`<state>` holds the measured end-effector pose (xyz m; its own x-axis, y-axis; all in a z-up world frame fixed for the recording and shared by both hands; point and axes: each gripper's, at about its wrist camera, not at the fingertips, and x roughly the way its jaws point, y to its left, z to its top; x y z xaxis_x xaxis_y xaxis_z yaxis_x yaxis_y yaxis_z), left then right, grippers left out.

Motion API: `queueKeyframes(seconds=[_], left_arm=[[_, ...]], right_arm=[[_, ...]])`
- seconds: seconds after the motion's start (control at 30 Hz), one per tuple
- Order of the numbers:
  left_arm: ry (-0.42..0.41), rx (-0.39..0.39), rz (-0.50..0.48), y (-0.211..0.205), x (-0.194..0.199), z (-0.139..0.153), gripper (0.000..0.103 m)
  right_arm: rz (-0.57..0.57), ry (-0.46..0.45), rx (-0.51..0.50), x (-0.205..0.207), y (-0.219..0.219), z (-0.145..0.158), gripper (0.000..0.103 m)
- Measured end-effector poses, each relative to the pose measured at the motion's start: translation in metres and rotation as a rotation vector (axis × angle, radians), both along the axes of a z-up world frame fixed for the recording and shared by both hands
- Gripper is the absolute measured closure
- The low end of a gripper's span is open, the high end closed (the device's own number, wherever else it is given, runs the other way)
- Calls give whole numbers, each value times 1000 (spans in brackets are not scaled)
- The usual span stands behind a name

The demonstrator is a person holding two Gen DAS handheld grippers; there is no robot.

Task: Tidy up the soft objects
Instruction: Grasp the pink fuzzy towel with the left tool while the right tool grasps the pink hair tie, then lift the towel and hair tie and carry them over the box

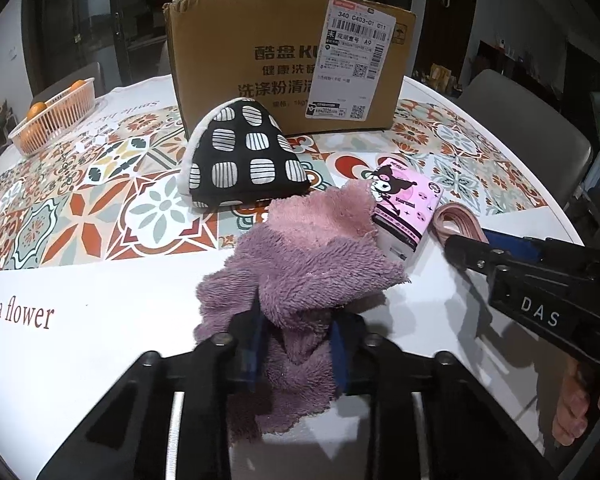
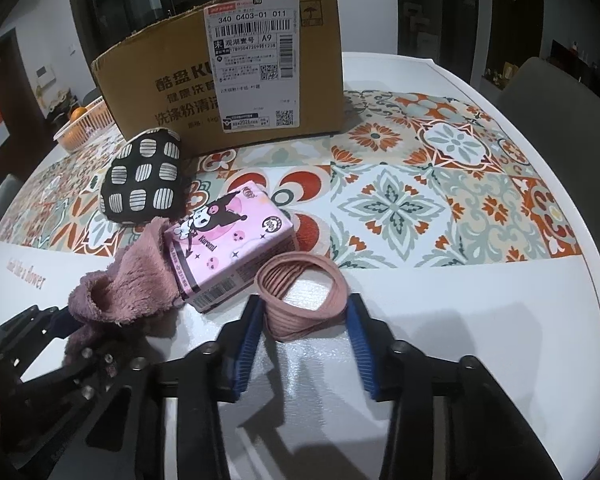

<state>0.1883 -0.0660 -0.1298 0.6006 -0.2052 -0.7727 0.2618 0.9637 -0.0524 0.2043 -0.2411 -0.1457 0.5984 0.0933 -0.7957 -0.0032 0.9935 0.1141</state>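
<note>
My left gripper (image 1: 296, 332) is shut on a fluffy purple-pink cloth (image 1: 308, 256), which bunches over the white table; the cloth also shows in the right wrist view (image 2: 136, 280). My right gripper (image 2: 306, 320) has its blue-padded fingers (image 2: 248, 332) around a pink looped band (image 2: 300, 296) lying on the table, jaws wide, touching its sides. The band's edge shows in the left wrist view (image 1: 456, 220). A pink tissue pack (image 2: 228, 240) lies between cloth and band. A black-and-white patterned pouch (image 1: 240, 156) sits behind the cloth.
A tall cardboard box (image 1: 284, 64) stands at the back of the round table (image 2: 460, 320), open at the top. An orange basket with oranges (image 1: 56, 116) sits far left. Grey chairs (image 1: 532, 120) stand at the table's right edge.
</note>
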Motion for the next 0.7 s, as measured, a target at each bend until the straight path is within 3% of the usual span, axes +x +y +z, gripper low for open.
queueKeyframes(seconds=[0.13,0.37,0.7], left_arm=[[3,-1,-6,1,-1,0,85],[5,-26,-4,5,-5,7,87],[-54,-48,-5,8,-17,31,87]], right_arm=[[2,2,20,-2,1,0,85],[7,-15,32,-14,6,9,87],[14,-42,63,-30,10,27,87]])
